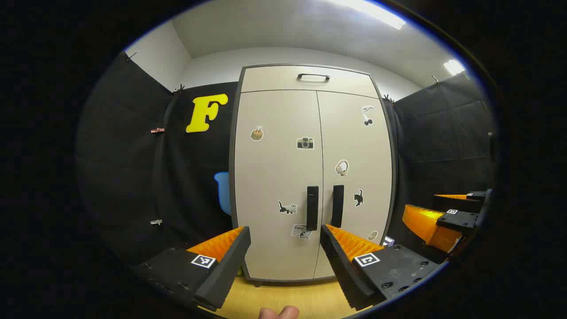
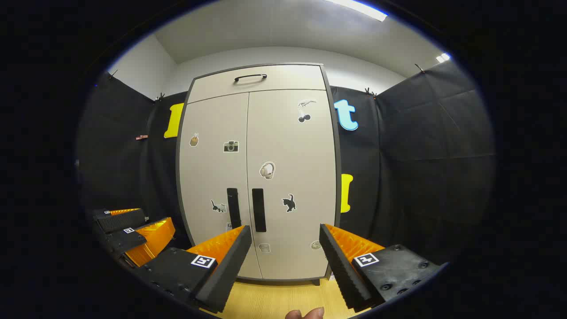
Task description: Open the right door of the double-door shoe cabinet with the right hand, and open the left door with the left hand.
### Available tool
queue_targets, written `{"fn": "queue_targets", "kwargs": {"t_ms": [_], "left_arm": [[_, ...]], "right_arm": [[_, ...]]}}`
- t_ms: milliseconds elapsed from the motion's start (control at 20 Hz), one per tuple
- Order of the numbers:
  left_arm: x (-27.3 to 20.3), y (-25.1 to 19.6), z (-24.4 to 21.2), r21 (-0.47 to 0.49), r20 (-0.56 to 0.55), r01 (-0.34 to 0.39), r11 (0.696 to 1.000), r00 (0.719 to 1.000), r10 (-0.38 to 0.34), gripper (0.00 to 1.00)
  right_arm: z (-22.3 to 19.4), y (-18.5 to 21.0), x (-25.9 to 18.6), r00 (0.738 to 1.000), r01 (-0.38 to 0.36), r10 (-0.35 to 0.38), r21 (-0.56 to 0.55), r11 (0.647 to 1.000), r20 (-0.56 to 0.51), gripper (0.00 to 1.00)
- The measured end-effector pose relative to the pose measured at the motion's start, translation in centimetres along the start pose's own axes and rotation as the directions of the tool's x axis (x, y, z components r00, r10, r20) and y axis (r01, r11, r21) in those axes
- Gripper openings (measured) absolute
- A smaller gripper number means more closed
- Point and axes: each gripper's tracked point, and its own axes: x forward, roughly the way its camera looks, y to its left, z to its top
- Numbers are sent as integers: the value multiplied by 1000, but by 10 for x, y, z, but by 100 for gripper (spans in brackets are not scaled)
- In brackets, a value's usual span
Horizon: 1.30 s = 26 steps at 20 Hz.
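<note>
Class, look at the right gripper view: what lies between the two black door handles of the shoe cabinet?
Only the thin vertical seam where the doors meet lies between the left handle and right handle; no sticker sits there.

Recording booth: black cloth walls [image 1: 443, 128] around a shoe cabinet [image 1: 310, 177].

The cabinet [image 1: 310, 173] stands shut on the wood floor [image 1: 292, 299], both doors flush, well ahead of both grippers with open air before it. Its two black handles [image 2: 246, 208] sit side by side at the middle seam, a narrow gap between them. Black cloth walls [image 2: 416, 168] close in on the cabinet's left and right. The left gripper [image 1: 283, 254] and right gripper [image 2: 283, 254] hang spread wide, apart from the cabinet.
</note>
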Motion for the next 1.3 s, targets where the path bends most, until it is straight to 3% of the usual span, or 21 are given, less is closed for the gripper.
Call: {"fn": "queue_targets", "kwargs": {"t_ms": [900, 1300], "left_arm": [[2, 9, 0, 1, -3, -3, 1000, 1000, 3, 98], [2, 20, -5, 13, -9, -13, 1000, 1000, 13, 98]], "right_arm": [[0, 12, 3, 1000, -11, 11, -13, 1000, 1, 97], [1, 38, 42, 998, -62, 62, -27, 998, 18, 97]]}}
